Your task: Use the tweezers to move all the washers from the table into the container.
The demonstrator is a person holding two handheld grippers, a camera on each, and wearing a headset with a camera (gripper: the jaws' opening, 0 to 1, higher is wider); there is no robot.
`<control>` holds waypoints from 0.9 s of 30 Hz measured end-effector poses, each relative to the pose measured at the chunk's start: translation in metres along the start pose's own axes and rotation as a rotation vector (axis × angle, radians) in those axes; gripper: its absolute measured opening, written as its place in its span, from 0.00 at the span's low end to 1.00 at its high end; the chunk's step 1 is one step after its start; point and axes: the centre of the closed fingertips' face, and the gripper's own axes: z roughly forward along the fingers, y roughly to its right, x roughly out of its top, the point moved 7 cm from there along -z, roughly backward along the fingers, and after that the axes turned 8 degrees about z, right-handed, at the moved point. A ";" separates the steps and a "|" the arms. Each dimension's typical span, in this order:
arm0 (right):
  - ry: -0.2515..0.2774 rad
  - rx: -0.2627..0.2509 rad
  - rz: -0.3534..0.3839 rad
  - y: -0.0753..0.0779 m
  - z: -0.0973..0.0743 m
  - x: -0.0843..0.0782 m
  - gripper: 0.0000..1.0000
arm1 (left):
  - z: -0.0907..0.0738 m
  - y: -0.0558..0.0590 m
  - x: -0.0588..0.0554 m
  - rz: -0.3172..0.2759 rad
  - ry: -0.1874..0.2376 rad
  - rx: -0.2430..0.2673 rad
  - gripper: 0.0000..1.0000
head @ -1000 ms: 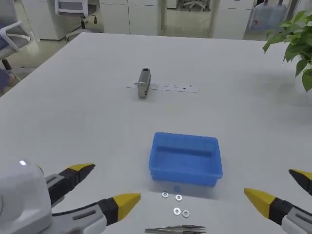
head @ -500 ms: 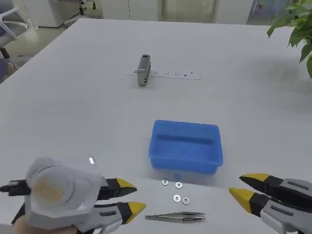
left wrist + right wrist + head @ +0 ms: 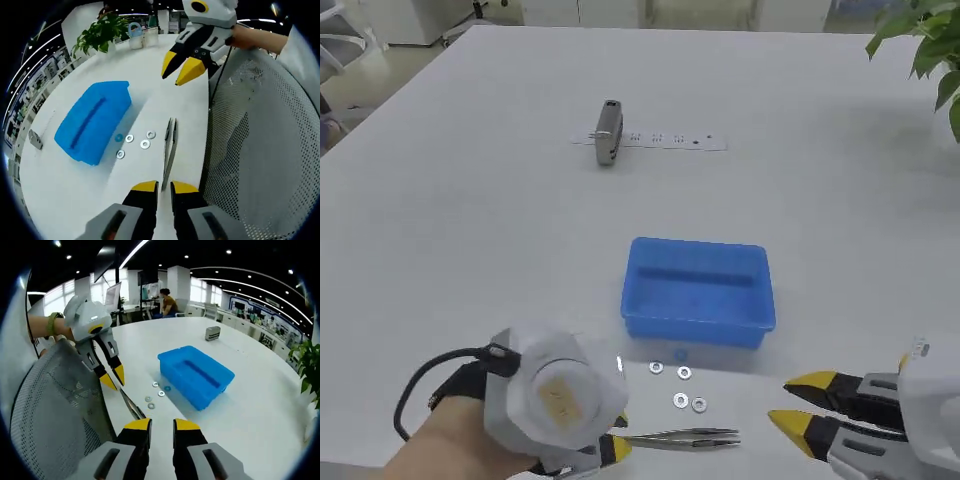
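Observation:
Several small metal washers (image 3: 682, 401) lie on the white table just in front of the blue container (image 3: 698, 290). The metal tweezers (image 3: 680, 437) lie flat near the table's front edge, below the washers. My left gripper (image 3: 615, 447) is at their left end. In the left gripper view its jaws (image 3: 164, 189) stand a narrow gap apart, and the tweezers (image 3: 169, 150) end right at that gap. My right gripper (image 3: 788, 402) hovers to the right of the tweezers, jaws slightly apart and holding nothing. The right gripper view shows the container (image 3: 196, 371), the washers (image 3: 155, 395) and its own gripper (image 3: 161, 425).
A white power strip (image 3: 660, 140) with a grey adapter (image 3: 608, 130) lies farther back on the table. A potted plant (image 3: 925, 50) is at the far right. A mesh chair back (image 3: 250, 140) stands close behind the table's front edge.
The head view has tilted down. My left gripper has swung in to the tweezers' left end and narrowed its jaws. The right gripper's jaws have also narrowed.

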 end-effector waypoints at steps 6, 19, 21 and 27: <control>-0.018 0.013 -0.009 -0.002 0.003 -0.002 0.13 | 0.009 0.003 0.000 0.040 -0.036 -0.015 0.02; -0.015 0.077 -0.064 -0.006 0.009 0.002 0.14 | -0.007 0.002 0.010 0.109 0.006 -0.019 0.00; -0.024 0.111 -0.115 -0.011 0.012 0.002 0.16 | -0.016 0.003 0.015 0.106 0.025 -0.013 0.00; -0.073 0.214 -0.219 -0.028 0.023 0.002 0.23 | -0.039 0.007 0.032 0.053 0.117 0.027 0.00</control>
